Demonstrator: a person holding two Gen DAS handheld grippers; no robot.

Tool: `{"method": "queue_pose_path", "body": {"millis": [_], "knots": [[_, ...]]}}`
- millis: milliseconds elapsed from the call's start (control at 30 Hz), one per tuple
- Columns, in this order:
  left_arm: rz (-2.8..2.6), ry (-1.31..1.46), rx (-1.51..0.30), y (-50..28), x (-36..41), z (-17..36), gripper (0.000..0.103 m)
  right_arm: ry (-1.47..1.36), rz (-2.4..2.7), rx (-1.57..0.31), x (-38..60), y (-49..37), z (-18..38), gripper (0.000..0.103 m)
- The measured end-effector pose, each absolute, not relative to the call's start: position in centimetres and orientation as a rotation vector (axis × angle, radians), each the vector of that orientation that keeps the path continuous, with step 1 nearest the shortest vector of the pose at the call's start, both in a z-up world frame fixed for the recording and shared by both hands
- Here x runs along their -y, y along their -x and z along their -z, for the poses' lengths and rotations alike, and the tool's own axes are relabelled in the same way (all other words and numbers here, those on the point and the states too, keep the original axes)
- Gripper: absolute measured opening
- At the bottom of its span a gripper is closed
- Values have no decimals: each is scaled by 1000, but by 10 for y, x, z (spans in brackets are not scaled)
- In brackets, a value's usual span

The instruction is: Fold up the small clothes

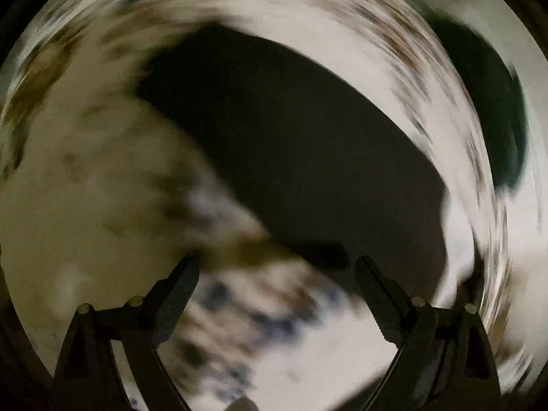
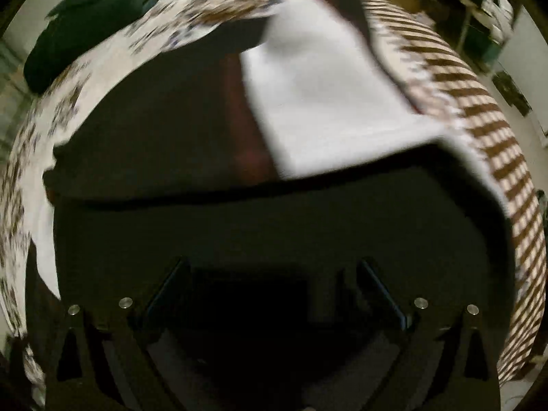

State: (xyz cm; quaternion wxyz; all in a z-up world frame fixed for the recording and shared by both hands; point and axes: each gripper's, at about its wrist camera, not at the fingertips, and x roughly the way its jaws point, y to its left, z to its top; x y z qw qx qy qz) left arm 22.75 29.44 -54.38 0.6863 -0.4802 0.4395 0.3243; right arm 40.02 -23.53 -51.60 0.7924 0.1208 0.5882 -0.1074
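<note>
Lying dark garment [image 2: 171,130] on patterned cloth [image 2: 102,65]

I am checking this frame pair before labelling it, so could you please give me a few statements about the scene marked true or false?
1. The left tool is open with nothing between its fingers. True.
2. The right tool is clamped shut on a white cloth. False: it is open, hanging over a black garment, gripping nothing.
3. A white piece of cloth lies on the black garment in the right wrist view. True.
4. The bedding under the clothes is plain blue. False: it is a light patterned sheet with a brown-striped border.
5. The left wrist view is sharp. False: it is heavily smeared by motion.
</note>
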Motion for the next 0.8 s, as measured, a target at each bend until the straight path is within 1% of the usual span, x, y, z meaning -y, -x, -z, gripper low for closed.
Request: {"method": "queue_pose_path", "body": {"millis": [133,233,267,300,333,367,433,533,667,800], "knots": [[-812,1168,-849,-220,-344,554,93,-172,243,-1242,196,-414,519,100],[-848,1177,-829,-234,-367,562,92,-147,260,-1235,176,-418,520,100],[-871,1161,-811,-236,-372,561,90,-137,269,-1234,172,-420,521,100],[-893,1135,-782,-240,-377,556,69,-131,276,-1234,171,-422,522,100],[-910,1107,-782,-244,-377,553,25,-125,286,-1235,170,-423,522,100],[-906,1088,-777,-248,-380,549,15,-119,302,-1235,169,-423,522,100],[-883,1051,-749,-254,-381,534,12,-107,332,-1240,163,-425,519,100],[-839,908,-729,-268,-370,499,12,-59,379,-1240,164,-430,513,100],[-757,694,-696,-297,-340,443,12,18,406,-1209,166,-436,497,99],[-636,506,-671,-334,-288,391,11,36,373,-1177,174,-442,484,100]]}}
